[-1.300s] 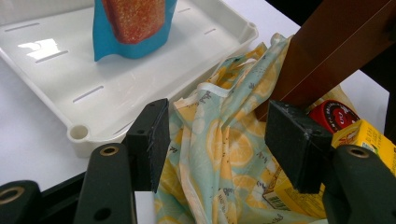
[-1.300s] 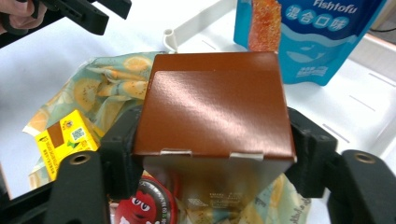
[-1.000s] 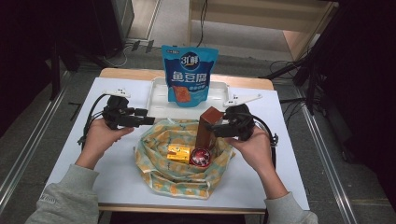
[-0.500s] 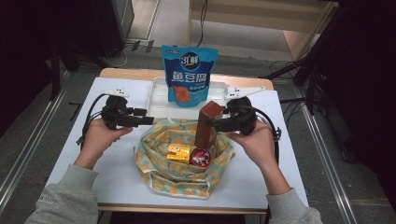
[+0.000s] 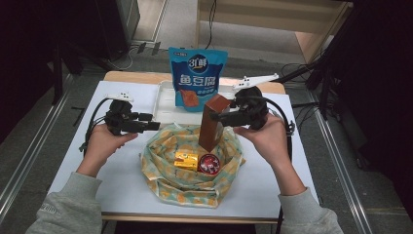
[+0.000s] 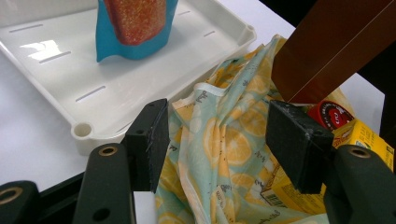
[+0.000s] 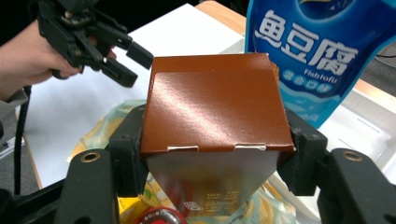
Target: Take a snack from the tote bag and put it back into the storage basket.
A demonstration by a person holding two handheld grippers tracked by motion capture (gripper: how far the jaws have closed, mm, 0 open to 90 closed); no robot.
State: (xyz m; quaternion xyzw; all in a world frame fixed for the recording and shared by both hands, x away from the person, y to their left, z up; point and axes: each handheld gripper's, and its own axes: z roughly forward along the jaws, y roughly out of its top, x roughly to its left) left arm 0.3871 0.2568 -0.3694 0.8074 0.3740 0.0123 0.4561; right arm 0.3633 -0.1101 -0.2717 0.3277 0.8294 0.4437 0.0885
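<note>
Presently we find the right gripper (image 5: 219,117) clamping the box (image 5: 213,123) near its top: stiff, glossy, light; left gripper (image 6: 219,140) released.

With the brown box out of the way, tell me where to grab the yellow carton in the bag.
Grip the yellow carton across its two long sides, coming straight down from above. It lies flat in the bottom of the bag, whose raised cloth walls likely block a sideways approach. The red tin sits right beside its right end, so closing end to end would probably crowd the tin.
</note>
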